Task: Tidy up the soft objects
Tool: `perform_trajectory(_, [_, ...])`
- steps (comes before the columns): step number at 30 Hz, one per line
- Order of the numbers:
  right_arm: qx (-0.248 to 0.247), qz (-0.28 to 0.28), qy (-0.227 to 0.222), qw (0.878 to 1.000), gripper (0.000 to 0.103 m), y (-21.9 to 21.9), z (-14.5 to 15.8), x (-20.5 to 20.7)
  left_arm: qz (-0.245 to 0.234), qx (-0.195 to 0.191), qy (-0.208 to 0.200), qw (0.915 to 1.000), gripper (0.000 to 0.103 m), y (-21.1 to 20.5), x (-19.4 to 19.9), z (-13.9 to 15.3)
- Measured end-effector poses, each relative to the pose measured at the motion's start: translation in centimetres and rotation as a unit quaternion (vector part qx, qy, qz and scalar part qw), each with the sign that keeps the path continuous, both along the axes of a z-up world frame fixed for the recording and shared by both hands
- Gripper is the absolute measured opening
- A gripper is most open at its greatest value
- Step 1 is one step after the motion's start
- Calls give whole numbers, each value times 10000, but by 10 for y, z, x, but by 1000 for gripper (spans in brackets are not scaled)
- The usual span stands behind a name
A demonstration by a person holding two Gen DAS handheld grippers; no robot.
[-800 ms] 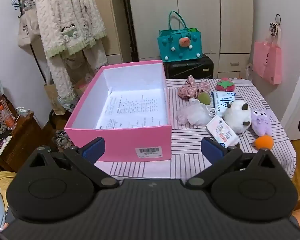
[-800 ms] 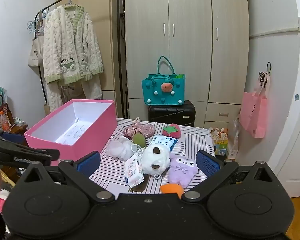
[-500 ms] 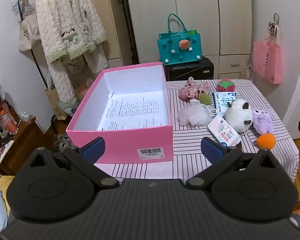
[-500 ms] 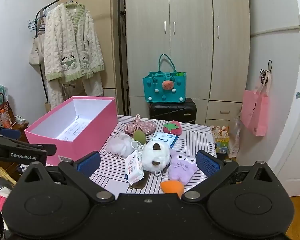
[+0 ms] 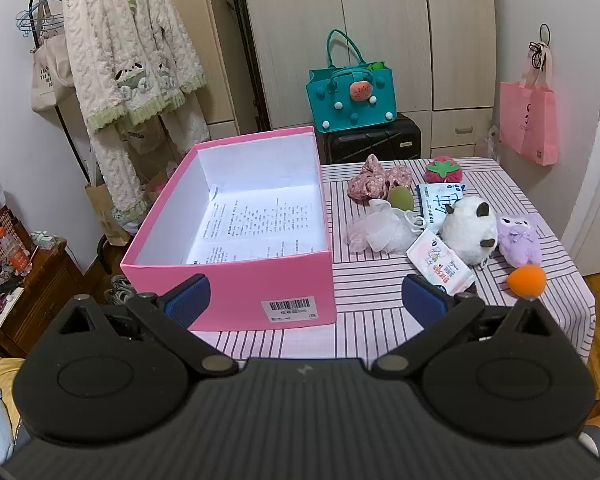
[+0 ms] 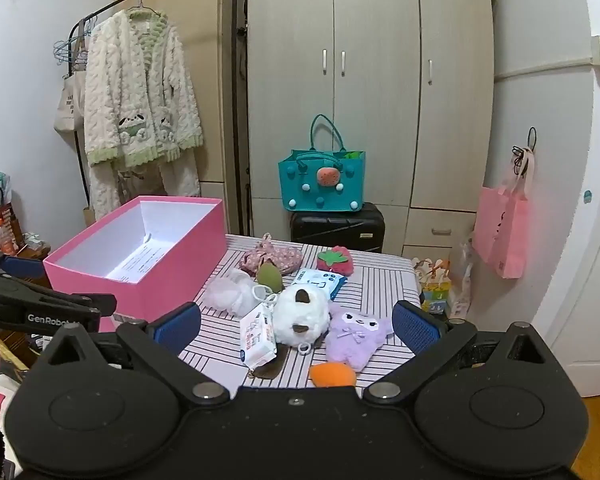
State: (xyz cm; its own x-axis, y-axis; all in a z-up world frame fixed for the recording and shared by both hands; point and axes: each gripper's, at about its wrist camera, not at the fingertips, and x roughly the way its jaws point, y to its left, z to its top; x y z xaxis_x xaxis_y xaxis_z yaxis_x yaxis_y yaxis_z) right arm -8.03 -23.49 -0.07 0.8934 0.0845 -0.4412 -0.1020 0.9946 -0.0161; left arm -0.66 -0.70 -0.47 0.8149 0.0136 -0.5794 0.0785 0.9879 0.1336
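Note:
An open pink box [image 5: 236, 276] [image 6: 180, 264] with a printed sheet inside stands on the left of the striped table [image 5: 372, 320]. Right of it lie soft things: a white plush [image 5: 466, 228] [image 6: 300, 316], a purple plush [image 5: 518, 240] [image 6: 352, 336], an orange sponge [image 5: 526, 280] [image 6: 333, 374], a white mesh pouf [image 5: 376, 232], a floral scrunchie [image 5: 374, 180], a strawberry plush [image 5: 444, 169] and tissue packs [image 5: 440, 262]. My left gripper [image 5: 306, 298] hangs open before the box's near wall. My right gripper [image 6: 296, 326] is open above the near table edge, empty, facing the plush toys.
A teal bag [image 5: 350, 98] sits on a black suitcase [image 5: 374, 144] behind the table, before wardrobe doors. A clothes rack with a fluffy robe [image 5: 128, 64] stands left. A pink bag [image 5: 529, 120] hangs right. A cluttered wooden stand [image 5: 28, 280] is at the left.
Both views have tilted upward and drawn slightly back, so the box and toys sit lower in frame. Nothing on the table has moved; both grippers stay open.

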Motion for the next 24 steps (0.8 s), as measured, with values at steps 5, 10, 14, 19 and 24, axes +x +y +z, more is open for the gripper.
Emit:
perform_trajectory(5, [-3, -66, 9, 10000, 103, -3, -4, 0, 2, 32, 23, 10000, 103, -1, 1, -3])
perform_trajectory(10, [-37, -118, 45, 9999, 103, 0, -10, 1, -45, 2, 56, 10000, 103, -3, 1, -5])
perform_trajectory(14, [-71, -61, 67, 9999, 103, 2, -12, 0, -92, -12, 77, 9999, 103, -3, -1, -4])
perform_trajectory(19, [-95, -91, 63, 9999, 103, 0, -11, -1, -99, -27, 126, 9999, 103, -2, -3, -5])
perform_trajectory(24, [-126, -146, 56, 9998, 103, -2, -11, -3, -28, -68, 162, 9998, 103, 1, -3, -6])
